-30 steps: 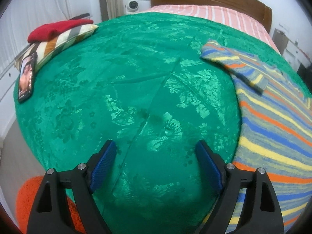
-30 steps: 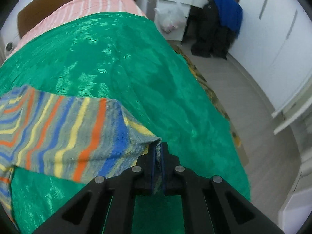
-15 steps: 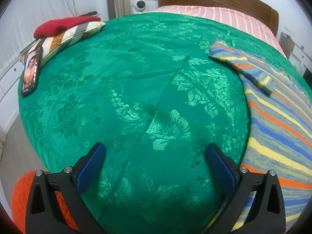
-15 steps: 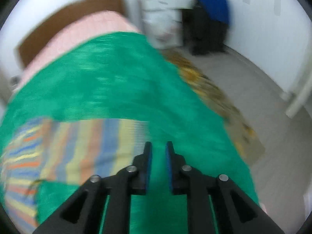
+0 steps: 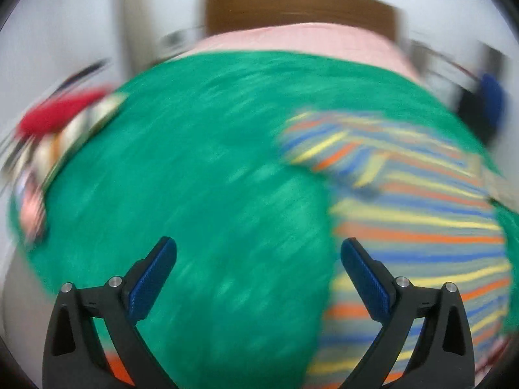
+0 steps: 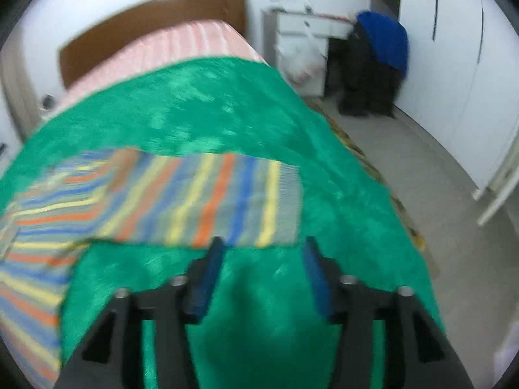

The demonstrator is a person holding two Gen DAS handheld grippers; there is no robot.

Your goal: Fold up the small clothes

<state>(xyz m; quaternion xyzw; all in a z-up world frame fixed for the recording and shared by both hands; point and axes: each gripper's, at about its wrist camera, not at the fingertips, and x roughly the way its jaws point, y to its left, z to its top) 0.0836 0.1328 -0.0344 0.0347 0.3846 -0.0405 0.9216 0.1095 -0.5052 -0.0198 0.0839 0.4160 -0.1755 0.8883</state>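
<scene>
Striped sweater [image 6: 168, 201] is spread on the green bedspread [image 6: 227, 113]; left gripper [image 5: 258, 259] is held wide, empty; right gripper [image 6: 262, 259] is opening, empty.

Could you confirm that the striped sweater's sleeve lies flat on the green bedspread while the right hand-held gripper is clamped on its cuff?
Not quite: the right hand-held gripper is not clamped on the cuff. In the right wrist view its jaws are opening with nothing between them, just short of the sleeve's near edge. The rest holds: the striped sweater's sleeve lies flat on the green bedspread.
</scene>
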